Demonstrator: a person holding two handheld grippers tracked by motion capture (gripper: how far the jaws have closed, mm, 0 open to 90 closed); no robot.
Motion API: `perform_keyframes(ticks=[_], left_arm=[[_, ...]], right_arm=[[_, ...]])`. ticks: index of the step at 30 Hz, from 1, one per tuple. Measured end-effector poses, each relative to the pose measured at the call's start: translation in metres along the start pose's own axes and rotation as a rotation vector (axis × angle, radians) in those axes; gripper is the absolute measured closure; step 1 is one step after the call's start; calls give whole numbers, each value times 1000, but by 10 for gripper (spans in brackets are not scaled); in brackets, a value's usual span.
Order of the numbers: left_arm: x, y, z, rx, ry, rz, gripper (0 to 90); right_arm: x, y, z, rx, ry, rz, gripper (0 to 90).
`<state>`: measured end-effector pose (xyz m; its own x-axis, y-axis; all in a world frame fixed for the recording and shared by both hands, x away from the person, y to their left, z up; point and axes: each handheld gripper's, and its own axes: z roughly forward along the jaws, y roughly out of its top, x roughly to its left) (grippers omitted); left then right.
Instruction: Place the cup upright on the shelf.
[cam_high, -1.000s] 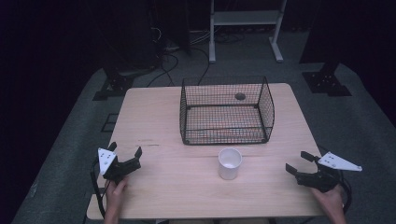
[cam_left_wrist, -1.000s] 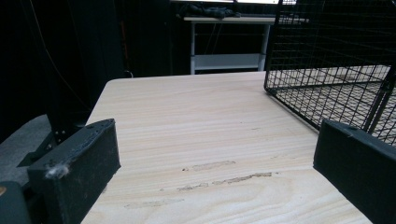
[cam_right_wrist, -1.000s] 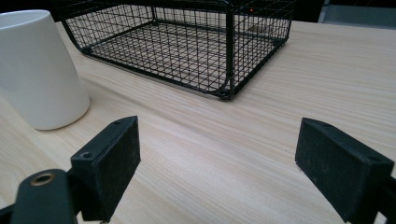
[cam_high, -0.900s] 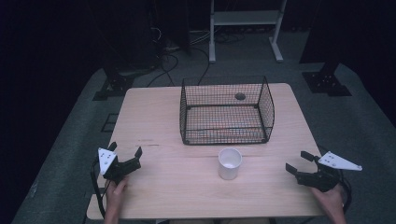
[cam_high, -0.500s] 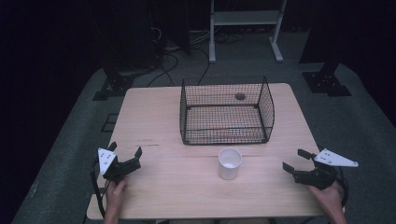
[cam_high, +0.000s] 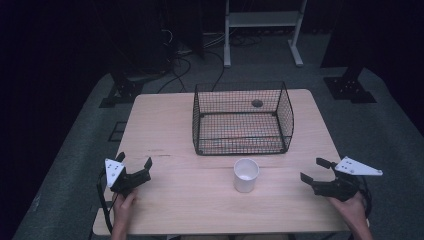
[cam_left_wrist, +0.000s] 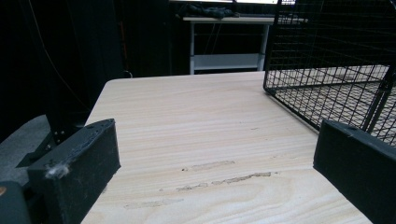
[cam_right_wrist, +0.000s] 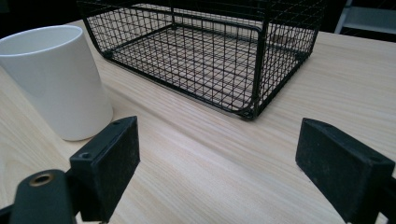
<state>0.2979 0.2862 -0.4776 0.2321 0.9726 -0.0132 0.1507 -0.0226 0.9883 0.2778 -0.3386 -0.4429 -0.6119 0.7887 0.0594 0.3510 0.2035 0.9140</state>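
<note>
A pale wooden counter (cam_high: 165, 130) stands on grey floor in a dark room, with a white shelf frame (cam_high: 262, 22) behind it. At the near left corner the left hand-held gripper (cam_high: 134, 166) rests with jaws spread wide, holding nothing. Moving right, a black wire basket (cam_high: 242, 120) sits mid-counter, a white cup (cam_high: 246, 175) upright just before it, and the right hand-held gripper (cam_high: 313, 171) is spread wide and holds nothing.
</note>
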Motion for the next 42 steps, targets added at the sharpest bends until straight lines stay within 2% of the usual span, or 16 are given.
perform_keyframes(ticks=[16, 31, 42], left_arm=[[0, 0, 0, 0, -1, -2, 0], [0, 0, 0, -1, -1, -2, 0], [0, 0, 0, -1, -1, -2, 0]], right_arm=[[14, 16, 7, 15, 54, -45, 124], [20, 26, 18, 23, 95, -60, 124], [32, 40, 29, 32, 151, -100, 123]])
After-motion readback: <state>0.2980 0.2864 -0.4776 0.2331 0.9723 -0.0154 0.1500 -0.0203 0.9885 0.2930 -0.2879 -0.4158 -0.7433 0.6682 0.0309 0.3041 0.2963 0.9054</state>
